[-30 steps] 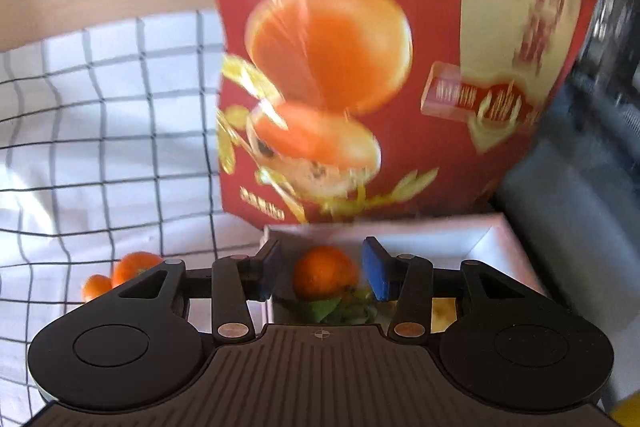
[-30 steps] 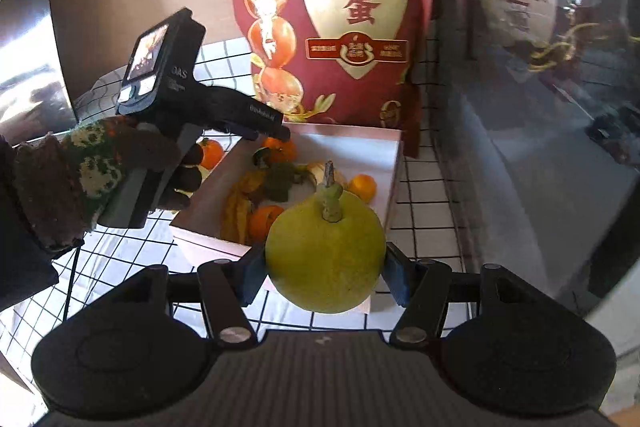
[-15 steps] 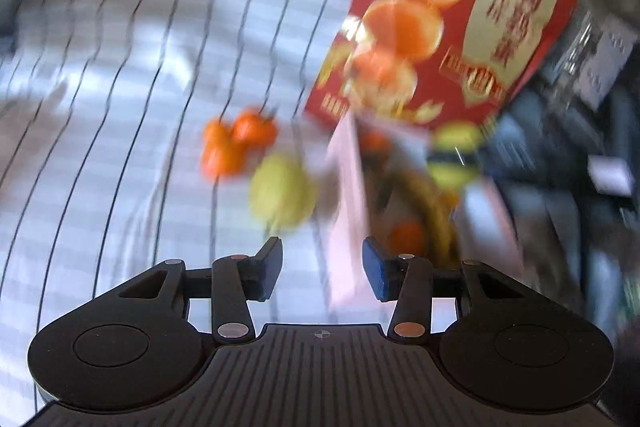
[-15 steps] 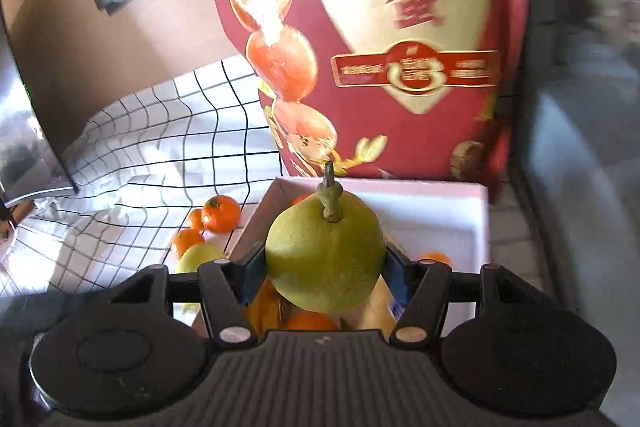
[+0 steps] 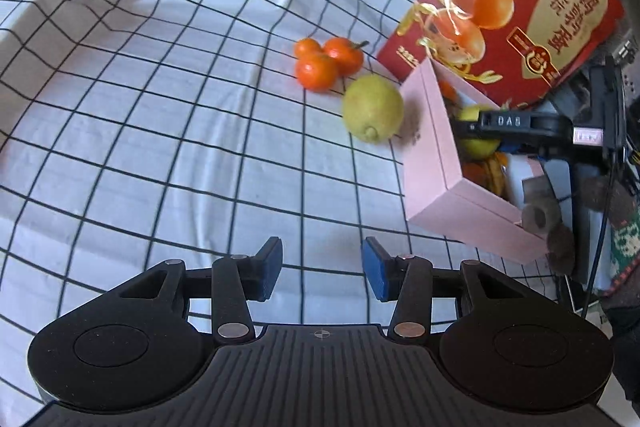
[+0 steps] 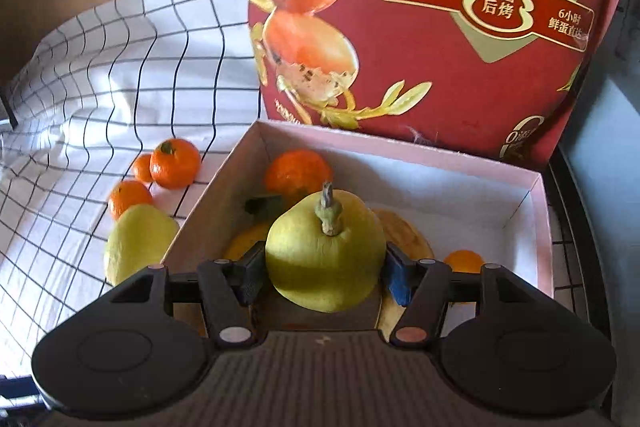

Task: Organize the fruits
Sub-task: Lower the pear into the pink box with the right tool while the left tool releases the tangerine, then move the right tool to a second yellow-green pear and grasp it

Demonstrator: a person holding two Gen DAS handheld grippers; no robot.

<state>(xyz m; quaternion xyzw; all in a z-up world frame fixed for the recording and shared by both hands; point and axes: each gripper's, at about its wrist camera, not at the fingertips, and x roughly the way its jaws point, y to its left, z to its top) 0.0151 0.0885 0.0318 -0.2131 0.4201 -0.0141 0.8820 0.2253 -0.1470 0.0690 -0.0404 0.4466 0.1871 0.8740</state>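
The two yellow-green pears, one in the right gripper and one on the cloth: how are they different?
The held pear is clamped in the right gripper above the pink box; the loose pear lies on the checked cloth just outside the box wall. The held pear points its stem away from the gripper; the loose pear lies on its side, blossom end facing the left wrist camera. Both are yellow-green and look similar in size.

Open cloth (image 5: 168,131) left of pink box (image 5: 430,143)

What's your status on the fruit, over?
Right gripper shut on pear, over pink box. Left gripper open, empty. Second pear, three tangerines loose on cloth. Nothing blocking.
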